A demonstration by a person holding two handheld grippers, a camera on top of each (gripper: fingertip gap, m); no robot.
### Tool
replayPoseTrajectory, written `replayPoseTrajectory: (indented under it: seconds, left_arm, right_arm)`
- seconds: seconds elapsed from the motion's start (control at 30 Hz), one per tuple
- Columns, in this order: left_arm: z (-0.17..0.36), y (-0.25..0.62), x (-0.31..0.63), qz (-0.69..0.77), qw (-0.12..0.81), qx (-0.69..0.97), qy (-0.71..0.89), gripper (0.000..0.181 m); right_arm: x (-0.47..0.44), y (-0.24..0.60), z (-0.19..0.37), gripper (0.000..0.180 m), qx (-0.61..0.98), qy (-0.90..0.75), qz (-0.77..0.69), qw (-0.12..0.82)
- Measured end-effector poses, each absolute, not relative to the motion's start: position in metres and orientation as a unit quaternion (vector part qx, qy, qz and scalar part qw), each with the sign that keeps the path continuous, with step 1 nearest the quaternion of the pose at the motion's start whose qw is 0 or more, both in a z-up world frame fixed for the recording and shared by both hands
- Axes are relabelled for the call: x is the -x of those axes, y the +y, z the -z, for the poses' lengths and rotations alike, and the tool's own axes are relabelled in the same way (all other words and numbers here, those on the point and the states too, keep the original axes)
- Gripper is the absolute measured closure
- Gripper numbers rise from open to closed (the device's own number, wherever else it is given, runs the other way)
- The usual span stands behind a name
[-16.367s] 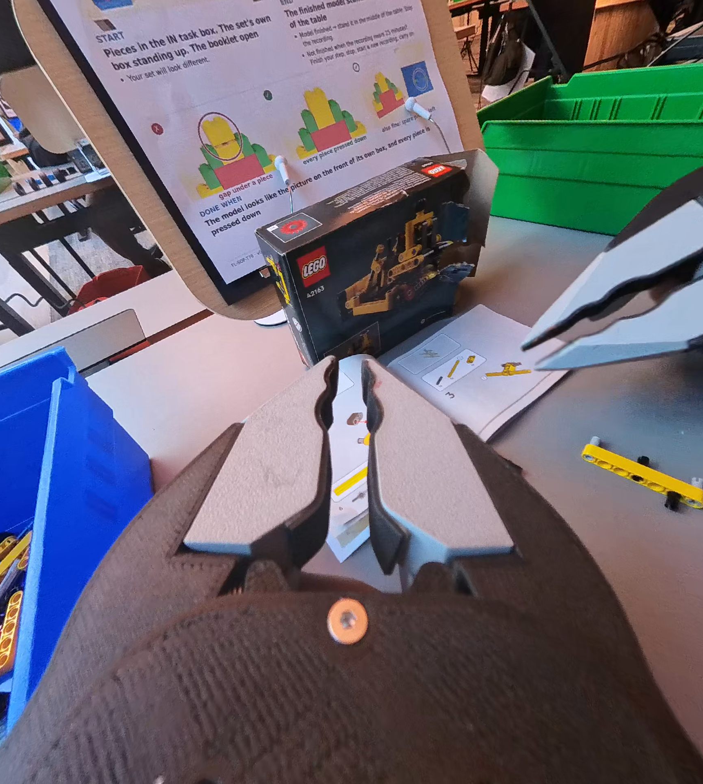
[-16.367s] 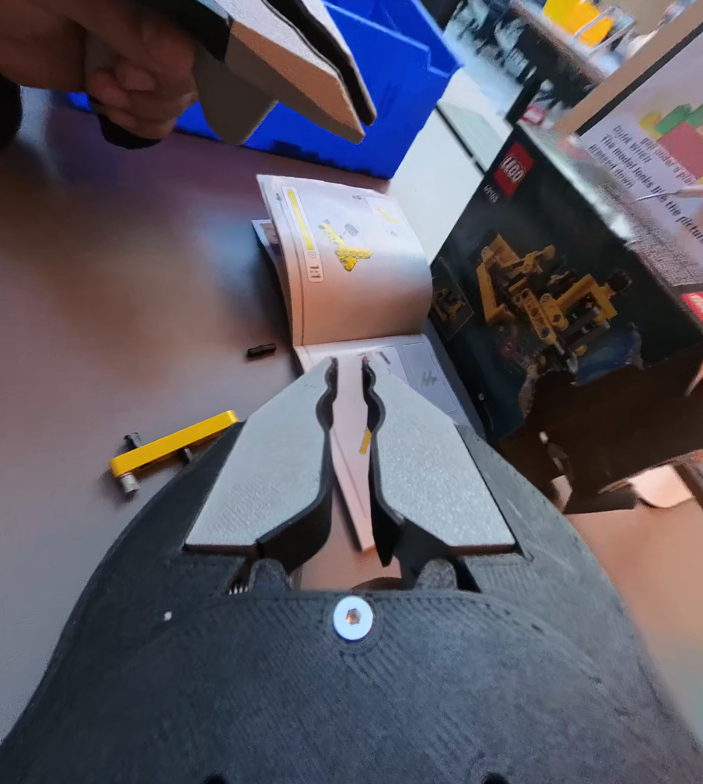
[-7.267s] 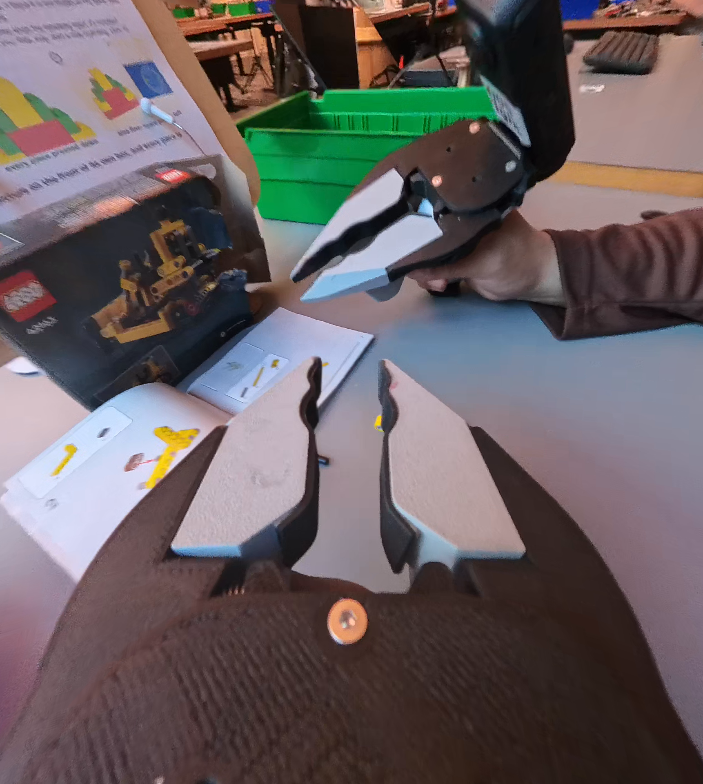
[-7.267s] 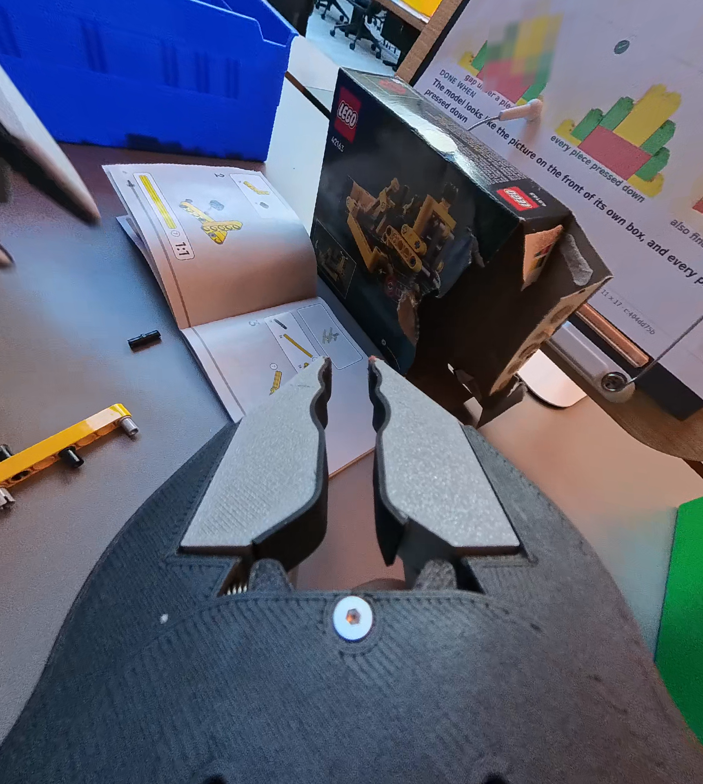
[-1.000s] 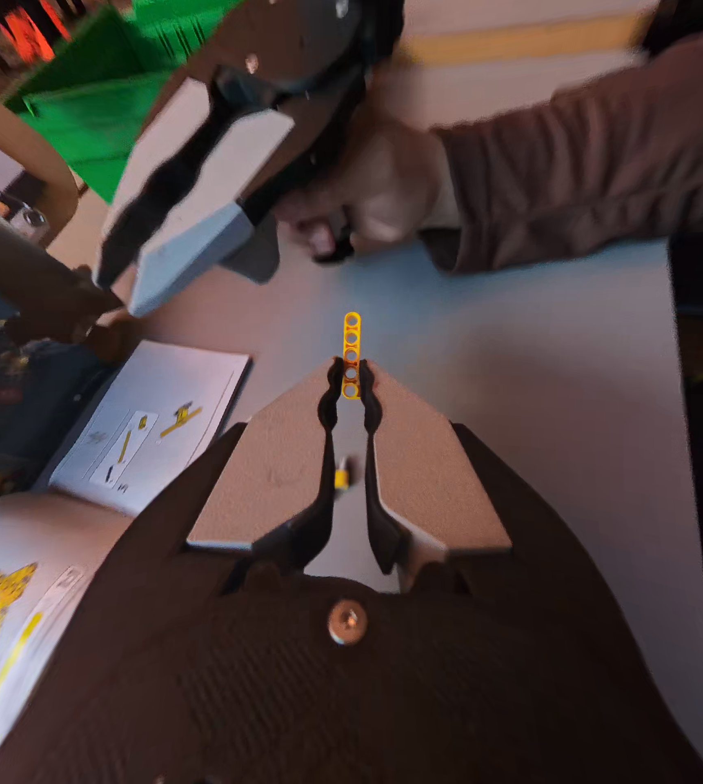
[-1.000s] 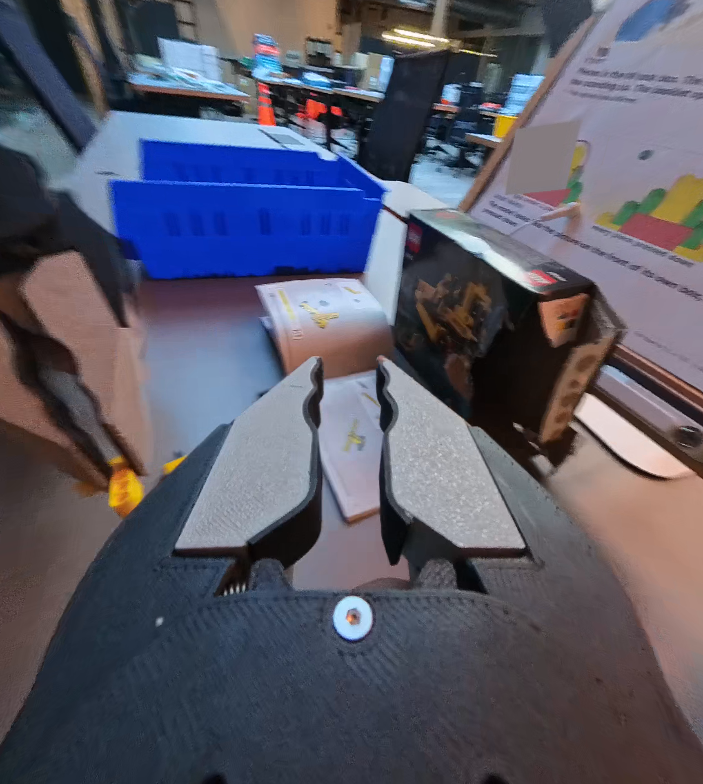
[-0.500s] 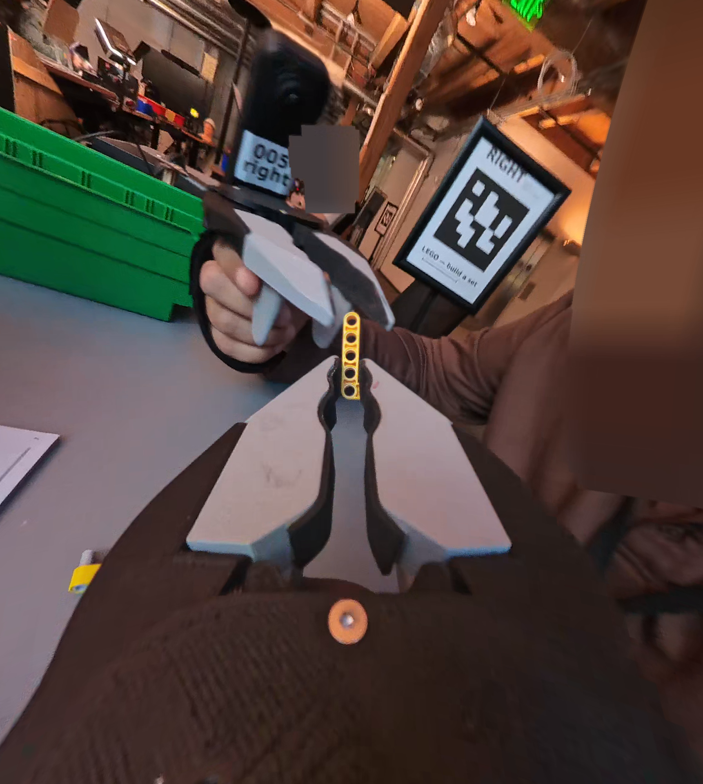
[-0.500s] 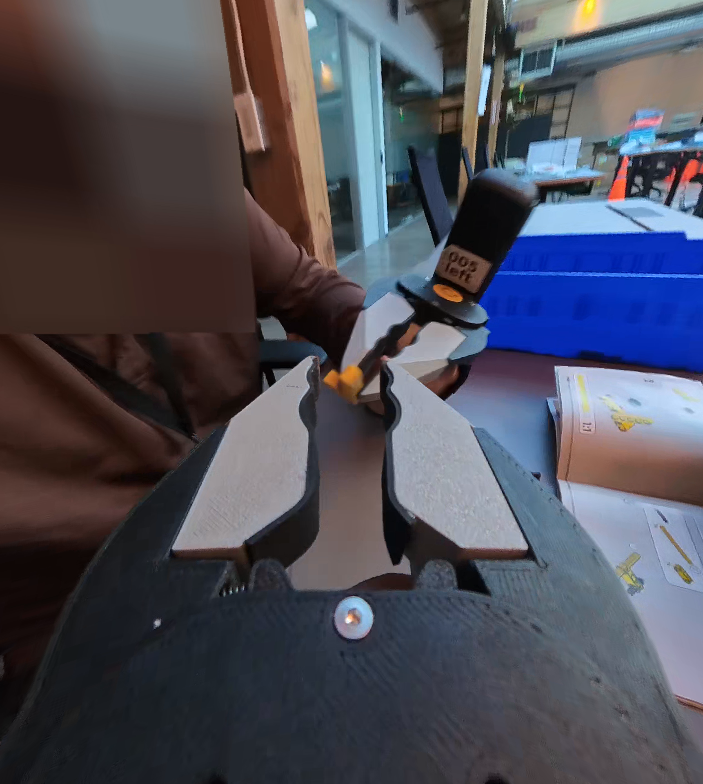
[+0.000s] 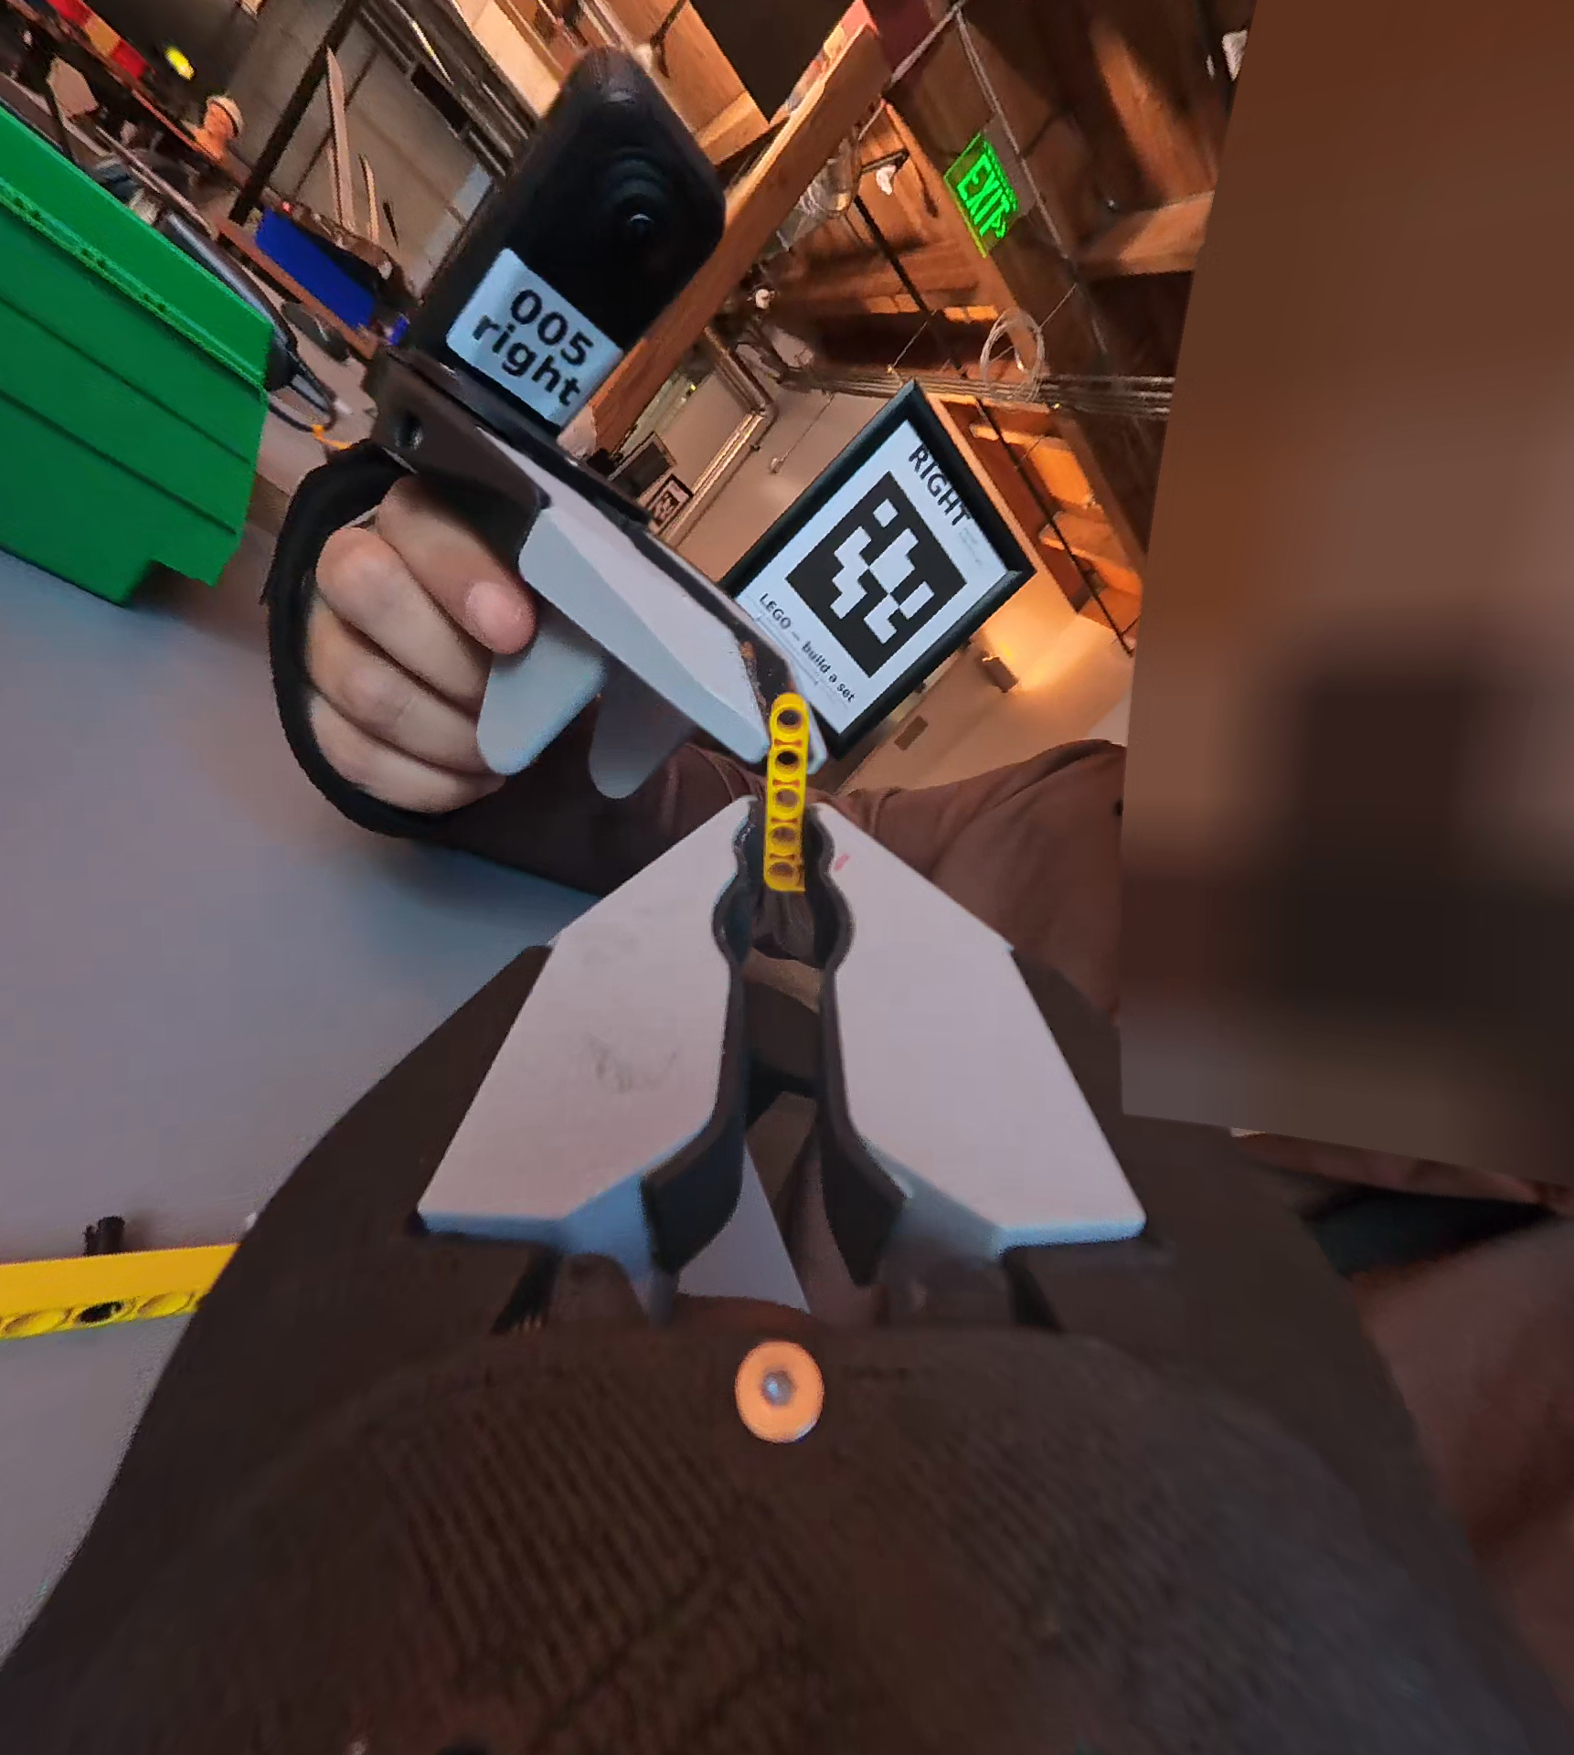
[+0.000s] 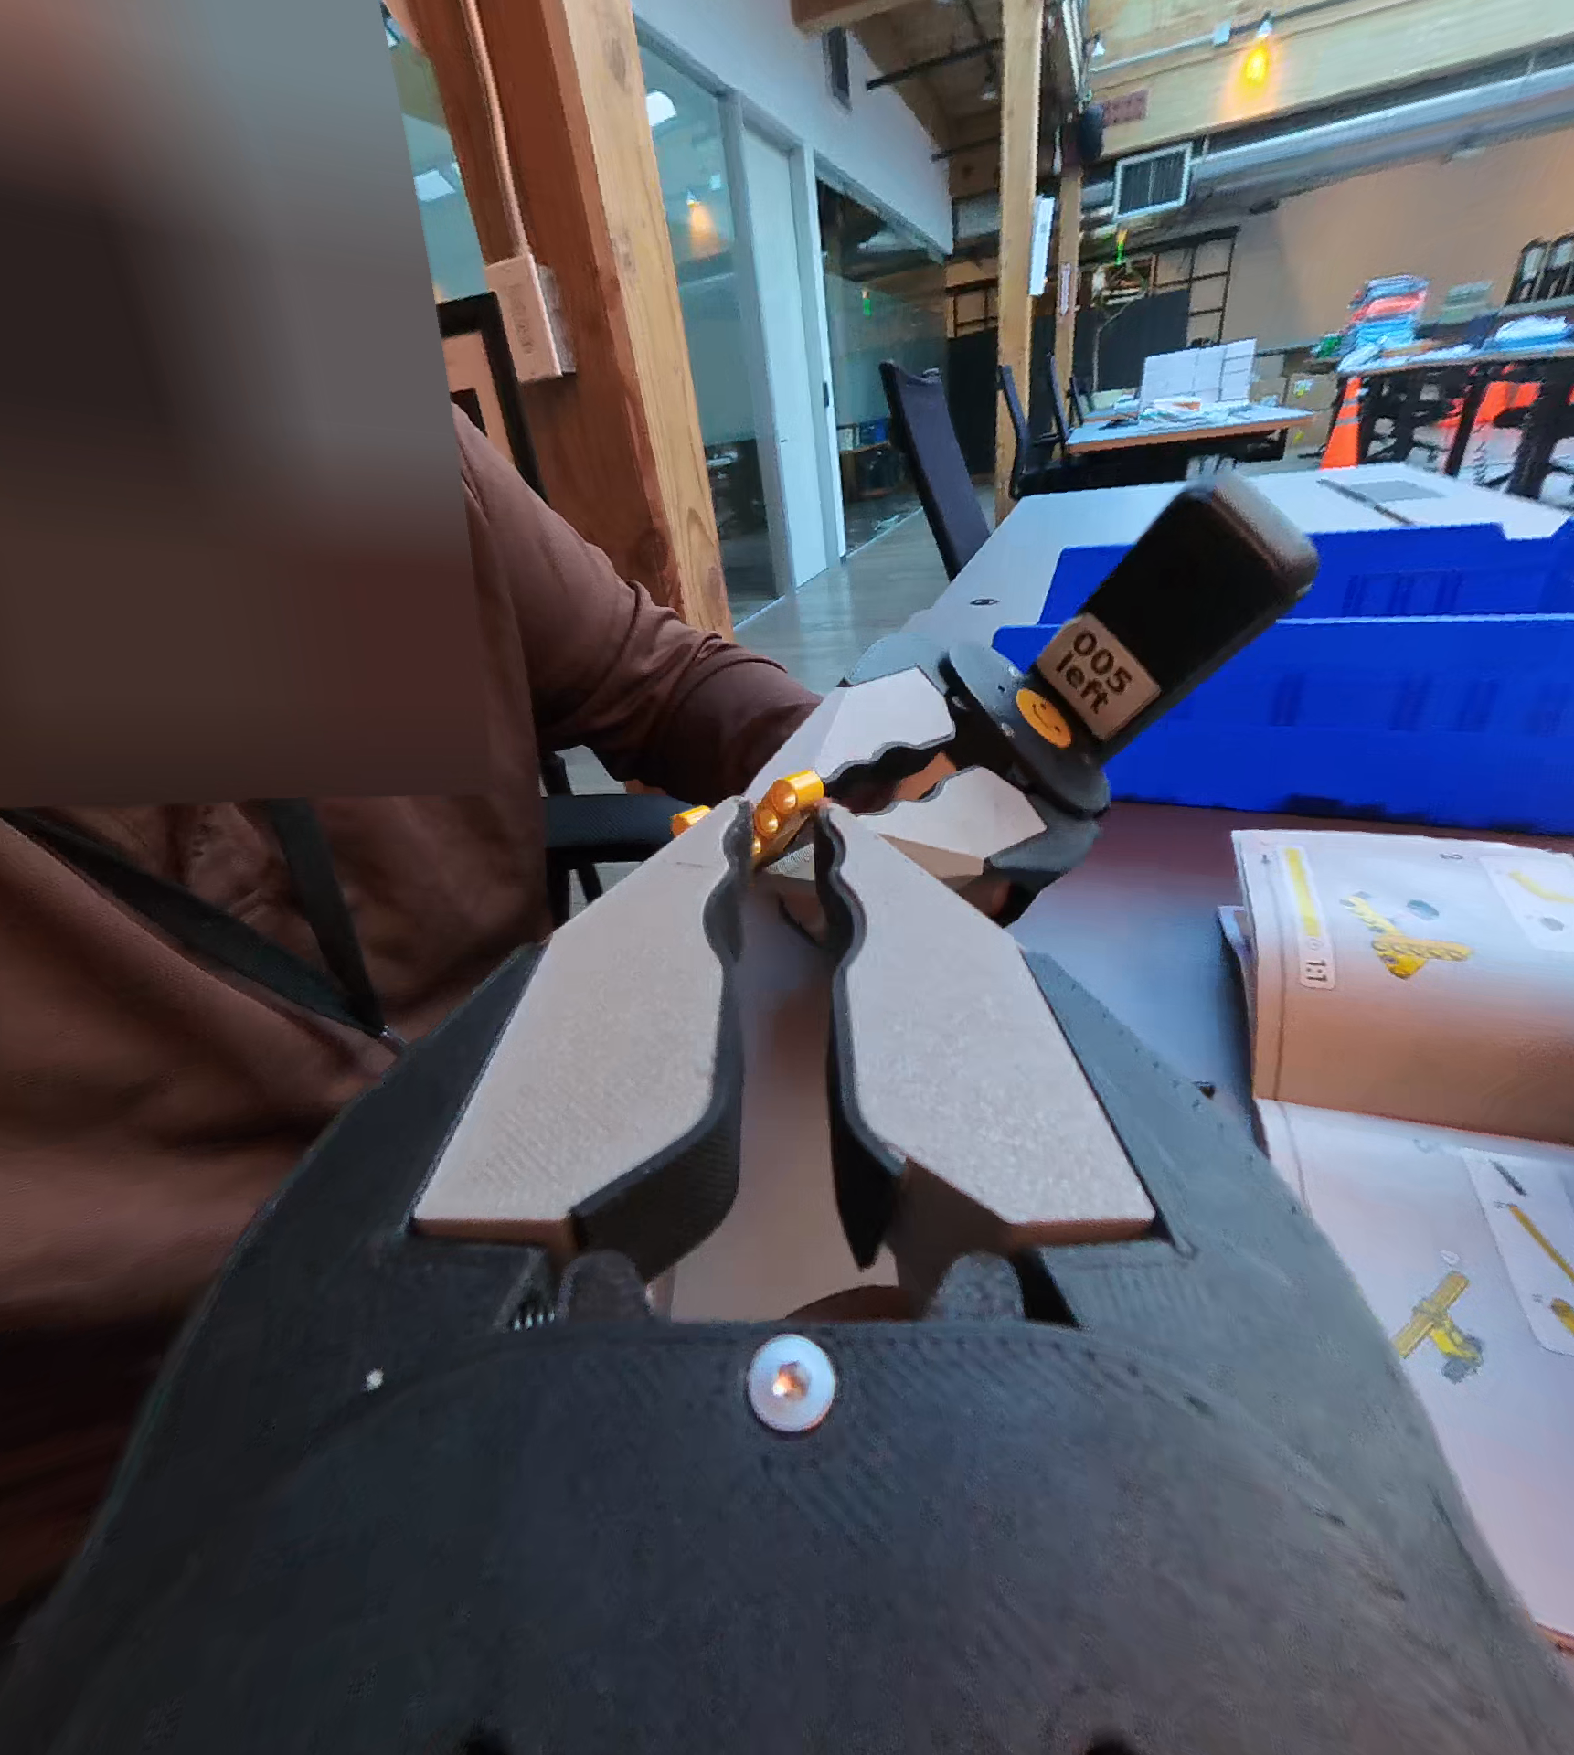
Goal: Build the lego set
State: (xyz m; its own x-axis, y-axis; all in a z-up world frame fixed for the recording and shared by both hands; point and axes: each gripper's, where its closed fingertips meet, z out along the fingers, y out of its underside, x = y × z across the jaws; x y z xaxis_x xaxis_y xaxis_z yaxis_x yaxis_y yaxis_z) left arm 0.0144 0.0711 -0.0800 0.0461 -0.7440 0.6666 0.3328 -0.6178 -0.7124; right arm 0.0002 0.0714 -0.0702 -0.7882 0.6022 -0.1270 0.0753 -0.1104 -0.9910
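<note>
A short yellow beam with holes point(image 9: 785, 779) stands upright in my left gripper point(image 9: 783, 836), which is shut on its lower end. My right gripper point(image 9: 778, 712) comes in from the upper left, held by a hand point(image 9: 403, 665), with its tips at the beam's top end. In the right wrist view the beam point(image 10: 788, 802) sits between the tips of my right gripper point(image 10: 781, 831), which are drawn in against it. My left gripper point(image 10: 802, 802) holds it from the far side. Both are raised above the grey table point(image 9: 99, 855), near the person's brown sleeve.
A long yellow beam with a black pin point(image 9: 52, 1309) lies on the table at the lower left. A green bin point(image 9: 52, 380) stands behind it. An open instruction booklet point(image 10: 1429, 997) lies at the right, with a blue bin point(image 10: 1429, 684) beyond it. Both grippers' tips are close together, under 4 cm apart.
My right gripper has moved in onto the beam's free end and its fingers have narrowed around it. My left gripper has tilted, still holding the beam.
</note>
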Motion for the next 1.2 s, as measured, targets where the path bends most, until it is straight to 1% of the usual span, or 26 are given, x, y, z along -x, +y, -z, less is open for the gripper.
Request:
replayPoseTrajectory:
  seconds: [0.13,0.23,0.3,0.33,0.47,0.63,0.67,0.87,0.93,1.0,1.07,1.2]
  left_arm:
    - [0.078,0.07,-0.016,0.682,0.395,0.593,0.164,0.175]
    - [0.084,0.067,-0.022,0.679,0.382,0.602,0.176,0.175]
    - [0.085,0.065,-0.024,0.68,0.377,0.603,0.179,0.176]
    - [0.086,0.065,-0.025,0.679,0.376,0.604,0.181,0.176]
    - [0.083,0.063,-0.025,0.684,0.376,0.598,0.185,0.176]
    - [0.083,0.057,-0.028,0.692,0.362,0.593,0.195,0.176]
    - [0.084,0.058,-0.029,0.688,0.364,0.596,0.195,0.176]
    - [0.082,0.067,-0.021,0.674,0.38,0.608,0.178,0.176]
    - [0.087,0.078,-0.01,0.635,0.406,0.636,0.166,0.172]
    - [0.093,0.086,0.004,0.572,0.438,0.671,0.177,0.162]
    - [0.107,0.094,0.019,0.474,0.467,0.717,0.209,0.151]
    - [0.152,0.107,0.049,0.236,0.474,0.796,0.292,0.149]
  right_arm:
    - [-0.002,0.071,0.068,0.17,0.262,-0.634,-0.705,0.18]
    - [-0.003,0.072,0.064,0.165,0.259,-0.615,-0.727,0.162]
    - [-0.006,0.07,0.064,0.173,0.252,-0.615,-0.733,0.146]
    - [-0.008,0.069,0.064,0.175,0.247,-0.616,-0.735,0.139]
    - [-0.012,0.066,0.062,0.166,0.241,-0.611,-0.745,0.117]
    - [-0.012,0.057,0.069,0.166,0.236,-0.621,-0.742,0.089]
    - [-0.013,0.053,0.071,0.169,0.232,-0.628,-0.738,0.081]
    - [-0.01,0.062,0.07,0.172,0.244,-0.622,-0.737,0.102]
    - [-0.002,0.076,0.072,0.172,0.276,-0.61,-0.734,0.114]
    - [0.01,0.095,0.082,0.173,0.336,-0.606,-0.71,0.126]
    - [0.016,0.117,0.101,0.173,0.406,-0.611,-0.67,0.116]
    - [0.022,0.149,0.16,0.173,0.545,-0.639,-0.534,0.102]
